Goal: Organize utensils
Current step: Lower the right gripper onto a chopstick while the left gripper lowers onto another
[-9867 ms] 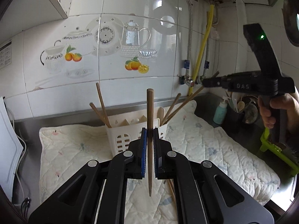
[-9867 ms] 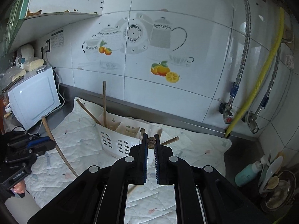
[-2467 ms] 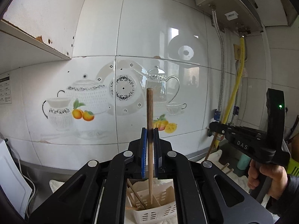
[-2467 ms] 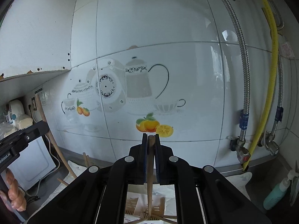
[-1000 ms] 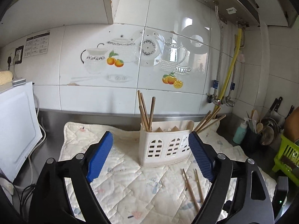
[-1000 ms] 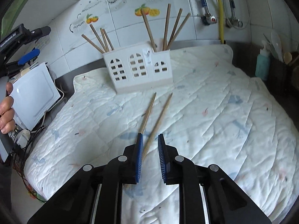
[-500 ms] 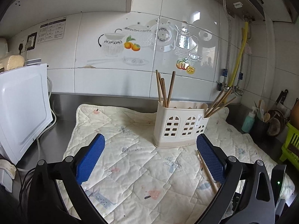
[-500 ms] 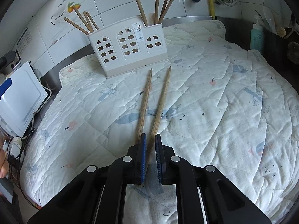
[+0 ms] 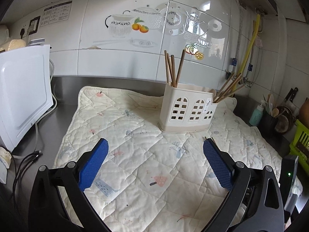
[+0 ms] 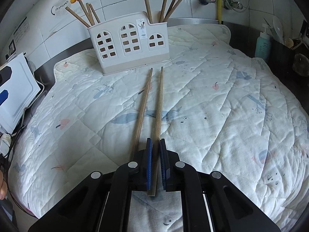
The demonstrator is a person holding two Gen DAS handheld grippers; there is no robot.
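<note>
**One chopstick pinched, one more beside it**

Since half a second ago the right gripper (image 10: 155, 159) has pressed its jaws together on the near end of one chopstick (image 10: 158, 114), and the left gripper (image 9: 154, 161) has sunk a little toward the quilted mat (image 9: 135, 154). The left jaws are spread wide, with nothing between them. The pinched chopstick runs straight ahead from the right jaws and lies on the mat. Just left of those jaws, outside them, lies the second chopstick (image 10: 142, 106), almost parallel. Further ahead of both grippers stands the white holder (image 10: 131, 42) on the worktop, with several chopsticks already upright in its two end compartments. I judge the task nearly finished: only these two loose chopsticks are left, the pinched one to lift first.
</note>
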